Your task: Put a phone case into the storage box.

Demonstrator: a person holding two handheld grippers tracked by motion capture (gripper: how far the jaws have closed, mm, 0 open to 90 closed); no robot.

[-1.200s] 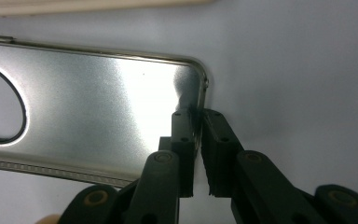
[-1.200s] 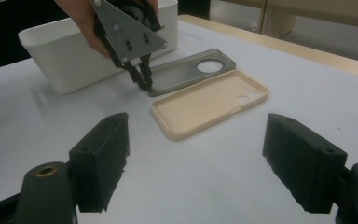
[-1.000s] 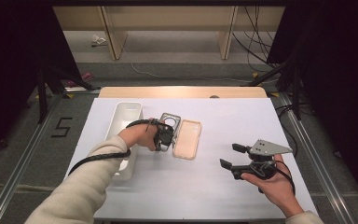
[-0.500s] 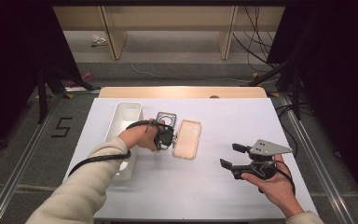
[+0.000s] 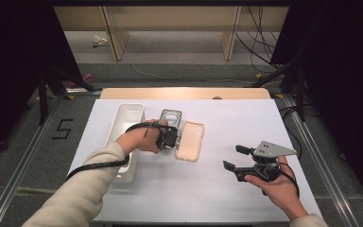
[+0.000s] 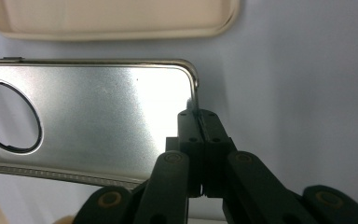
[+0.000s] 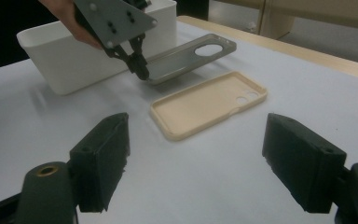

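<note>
- Right gripper (image 5: 238, 158): jaws wide apart, nothing between them, held low at the table's (image 5: 227, 198) near right
- Left gripper (image 7: 140, 70): jaws pinched together on the rim of the silver phone case (image 6: 98, 112), its gripped end lifted off the table
- Beige phone case (image 5: 190, 140): flat, just beside the silver one
- White bin (image 5: 125, 127): far left

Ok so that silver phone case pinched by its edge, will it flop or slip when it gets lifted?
The silver case looks like a rigid shell: it stays straight though the left gripper clamps only one rim, so it is probably stiff. Its glossy surface and the narrow grip suggest it could slip or swing.
</note>
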